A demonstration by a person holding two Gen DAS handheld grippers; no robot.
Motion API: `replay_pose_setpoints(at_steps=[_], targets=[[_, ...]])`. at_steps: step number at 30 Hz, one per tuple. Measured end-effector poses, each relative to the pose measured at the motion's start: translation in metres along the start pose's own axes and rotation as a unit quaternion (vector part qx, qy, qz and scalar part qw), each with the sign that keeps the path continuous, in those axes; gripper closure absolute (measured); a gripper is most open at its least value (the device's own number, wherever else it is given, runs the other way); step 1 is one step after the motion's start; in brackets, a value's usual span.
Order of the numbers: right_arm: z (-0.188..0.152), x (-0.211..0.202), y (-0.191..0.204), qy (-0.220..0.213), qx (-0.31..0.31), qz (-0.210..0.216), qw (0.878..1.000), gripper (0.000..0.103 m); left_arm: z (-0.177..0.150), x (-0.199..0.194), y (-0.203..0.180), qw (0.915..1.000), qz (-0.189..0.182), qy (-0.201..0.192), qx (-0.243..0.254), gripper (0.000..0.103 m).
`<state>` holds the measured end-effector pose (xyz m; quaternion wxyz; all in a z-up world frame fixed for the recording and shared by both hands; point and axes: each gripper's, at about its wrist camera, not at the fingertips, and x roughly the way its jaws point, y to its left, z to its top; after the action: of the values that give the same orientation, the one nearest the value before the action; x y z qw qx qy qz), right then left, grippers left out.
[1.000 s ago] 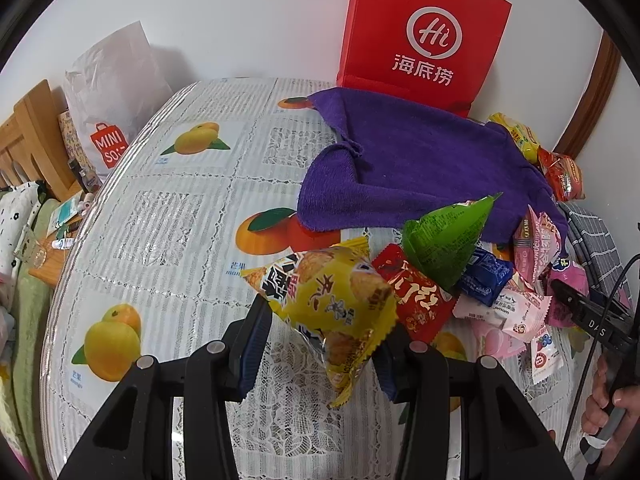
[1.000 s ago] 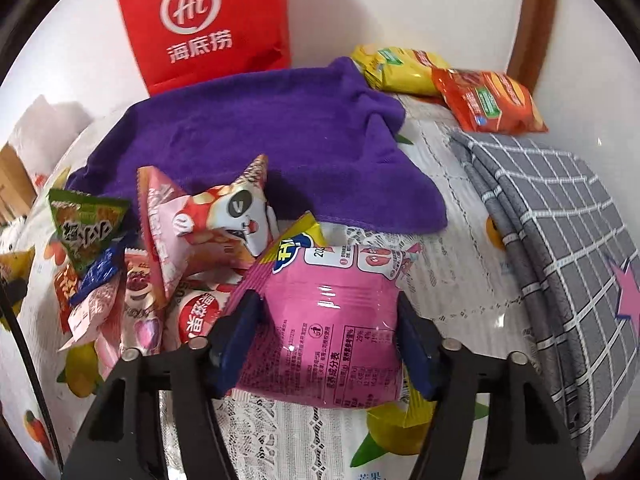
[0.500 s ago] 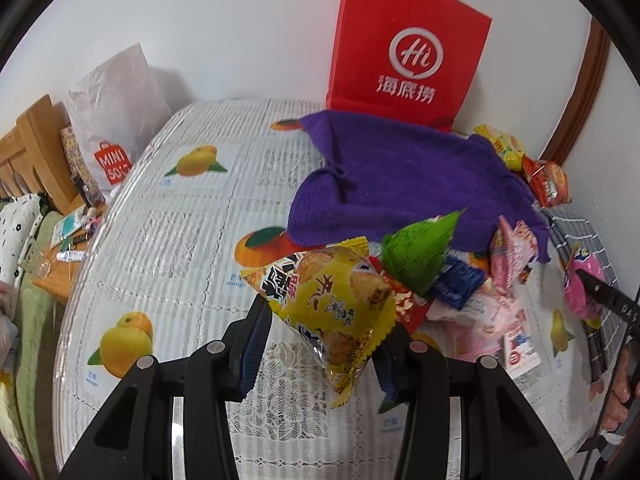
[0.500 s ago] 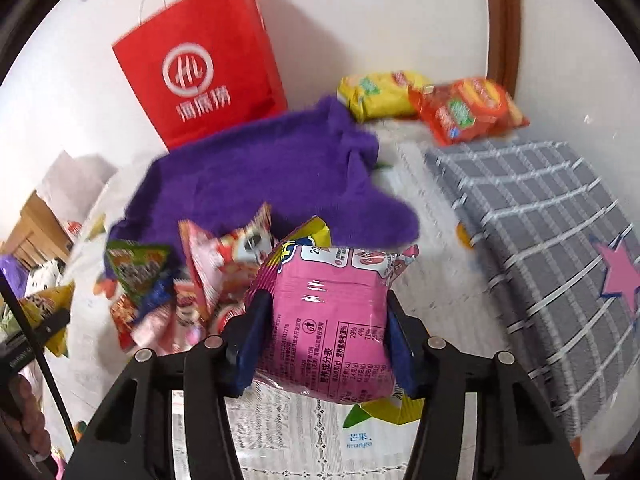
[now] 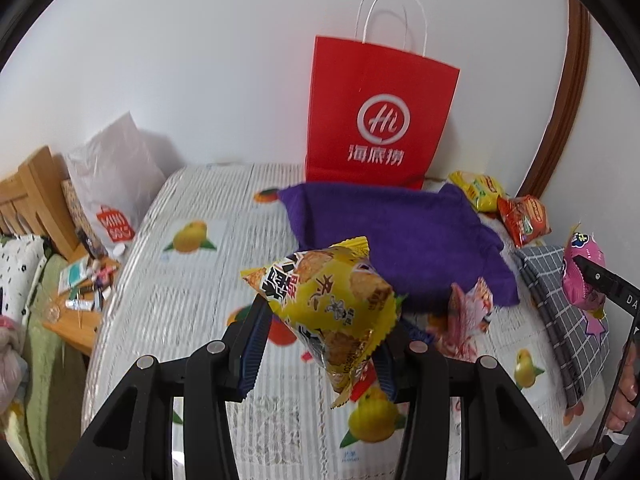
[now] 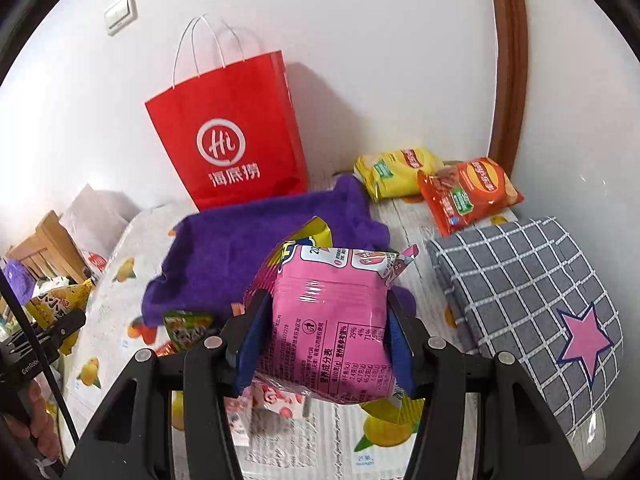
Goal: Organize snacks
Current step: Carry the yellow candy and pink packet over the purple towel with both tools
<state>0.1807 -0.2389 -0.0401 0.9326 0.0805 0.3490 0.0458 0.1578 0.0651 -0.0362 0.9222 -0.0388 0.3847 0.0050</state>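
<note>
Grippers clamp snacks: left (image 5: 320, 344) yellow packet (image 5: 332, 304), right (image 6: 324, 344) pink packet (image 6: 332, 320).

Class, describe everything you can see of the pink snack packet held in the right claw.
The glossy pink plastic snack packet is puffed and sealed, its back showing a nutrition table and a crimped top edge with a yellow corner. It stands roughly upright, pinched at its sides between the right claw's blue pads, lifted clear of the fruit-print tablecloth.
</note>
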Motion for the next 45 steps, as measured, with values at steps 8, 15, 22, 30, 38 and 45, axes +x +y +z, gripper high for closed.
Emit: replay_pose_setpoints(at_steps=[8,15,22,30,38,45], targets=[[0.027,0.001,0.014,-0.006,-0.008,0.014,1.0,0.049,0.025,0.001,-0.008,0.9999,0.0,-0.012,0.005,0.059],[0.042,0.018,0.02,-0.007,-0.013,0.021,1.0,0.049,0.045,0.02,-0.014,0.9998,-0.001,-0.013,0.014,0.059],[0.061,0.045,0.024,-0.006,-0.018,0.026,0.999,0.049,0.068,0.051,-0.022,0.9997,-0.002,-0.014,0.022,0.059],[0.073,0.09,0.023,0.014,-0.021,0.021,0.999,0.049,0.085,0.092,-0.028,0.9996,-0.009,-0.008,0.026,0.059],[0.079,0.13,0.024,0.026,-0.016,0.018,0.999,0.049,0.095,0.128,-0.033,0.9993,-0.016,-0.001,0.033,0.059],[0.081,0.166,0.029,0.044,-0.016,0.016,0.999,0.049,0.101,0.155,-0.029,0.9994,-0.018,0.008,0.028,0.059]])
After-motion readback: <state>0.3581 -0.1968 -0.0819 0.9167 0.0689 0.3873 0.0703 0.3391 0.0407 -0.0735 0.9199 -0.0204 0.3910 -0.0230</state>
